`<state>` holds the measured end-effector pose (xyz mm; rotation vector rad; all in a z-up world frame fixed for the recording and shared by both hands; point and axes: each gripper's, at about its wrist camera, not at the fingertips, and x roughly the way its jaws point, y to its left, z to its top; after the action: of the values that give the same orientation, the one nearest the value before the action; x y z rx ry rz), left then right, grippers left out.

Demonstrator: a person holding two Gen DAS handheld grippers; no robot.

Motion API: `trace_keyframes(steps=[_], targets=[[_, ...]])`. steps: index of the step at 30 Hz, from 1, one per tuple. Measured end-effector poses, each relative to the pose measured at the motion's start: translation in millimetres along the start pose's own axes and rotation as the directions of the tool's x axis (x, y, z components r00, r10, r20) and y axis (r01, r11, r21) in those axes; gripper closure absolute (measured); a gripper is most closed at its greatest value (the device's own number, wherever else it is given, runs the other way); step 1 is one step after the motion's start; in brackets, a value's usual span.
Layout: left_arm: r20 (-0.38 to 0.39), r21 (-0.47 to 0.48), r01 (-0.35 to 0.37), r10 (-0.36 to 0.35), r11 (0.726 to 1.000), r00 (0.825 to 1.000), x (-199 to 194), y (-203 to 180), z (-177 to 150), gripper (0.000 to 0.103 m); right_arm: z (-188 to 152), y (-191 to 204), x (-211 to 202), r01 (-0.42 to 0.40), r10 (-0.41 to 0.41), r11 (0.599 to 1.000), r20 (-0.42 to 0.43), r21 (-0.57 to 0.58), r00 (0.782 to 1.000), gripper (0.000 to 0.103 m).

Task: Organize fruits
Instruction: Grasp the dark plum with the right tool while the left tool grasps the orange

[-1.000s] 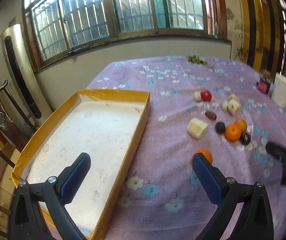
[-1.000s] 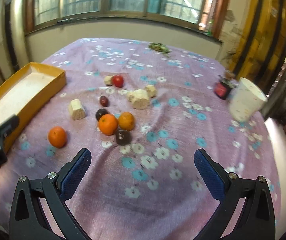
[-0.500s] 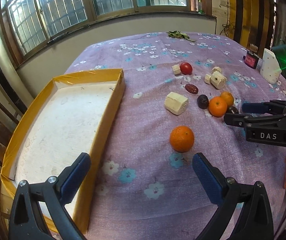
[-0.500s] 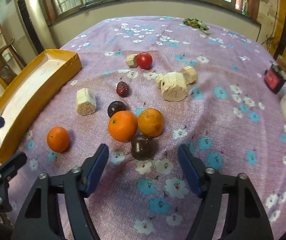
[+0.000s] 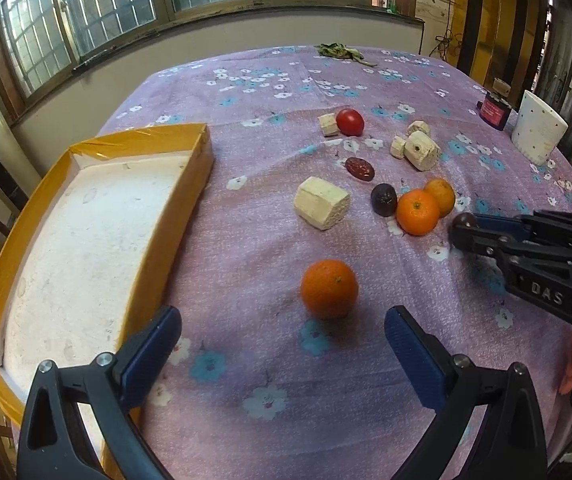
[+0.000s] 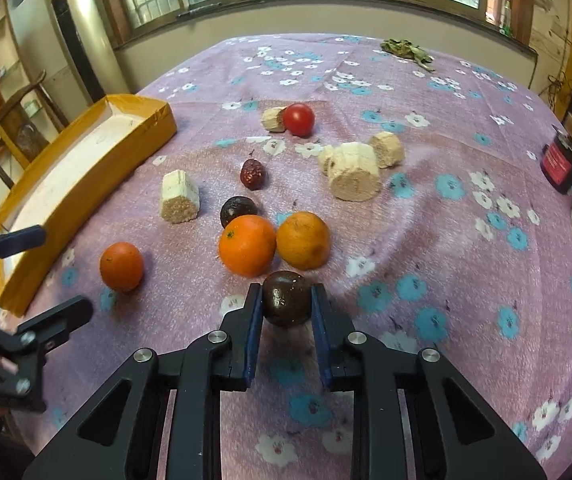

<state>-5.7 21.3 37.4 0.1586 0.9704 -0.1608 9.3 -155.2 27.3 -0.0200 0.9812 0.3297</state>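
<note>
Between right gripper (image 6: 287,300) fingers: dark fruit (image 6: 287,299) clamped; left gripper (image 5: 282,346) fingers apart.

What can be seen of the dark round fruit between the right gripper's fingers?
The dark round fruit is glossy and brown-purple, with a faintly mottled skin, possibly a passion fruit. It sits on the flowered purple cloth, just in front of two oranges; whether it touches them is unclear. The right gripper, whose fingers have just been closing, now presses a blue pad against each side. In the left wrist view only its top shows.
</note>
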Motion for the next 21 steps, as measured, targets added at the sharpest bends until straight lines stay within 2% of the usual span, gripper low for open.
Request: trace_keyframes(steps=[2,4,6,7,8,9,15,21], targets=[[-0.008,0.001,0.023,-0.023,1.0,1.0,6,-3,5,0.0,-3,-3,-5,-0.004,0.004,1.0,0.004,0.009,1.0,0.08],[-0.031,-0.004,0.045,-0.046,0.999,0.998,15,-6,9,0.005,-7,-5,-9,-0.002,0.002,1.0,0.007,0.011,1.0,0.08],[-0.06,-0.013,0.077,-0.078,0.997,0.995,24,-9,11,0.031,-10,-7,-12,-0.011,0.011,1.0,0.009,0.02,1.0,0.08],[-0.08,-0.02,0.093,-0.094,0.995,0.992,29,-9,12,0.038,-11,-9,-13,-0.016,0.015,1.0,0.011,0.026,1.0,0.08],[-0.098,-0.033,0.117,-0.119,0.993,0.988,33,-9,11,0.057,-12,-10,-15,-0.019,0.018,0.999,0.013,0.029,1.0,0.08],[-0.09,-0.046,0.119,-0.123,0.992,0.988,34,-8,10,0.064,-13,-10,-16,-0.02,0.02,0.999,0.015,0.03,1.0,0.08],[-0.08,-0.106,0.172,-0.181,0.979,0.98,22,-1,4,0.066,-13,-5,-20,-0.035,0.035,0.999,0.028,0.01,0.999,0.08],[-0.058,-0.092,0.201,-0.207,0.975,0.977,-2,0,-6,0.066,-13,11,-26,-0.037,0.037,0.999,0.043,-0.008,0.998,0.08]])
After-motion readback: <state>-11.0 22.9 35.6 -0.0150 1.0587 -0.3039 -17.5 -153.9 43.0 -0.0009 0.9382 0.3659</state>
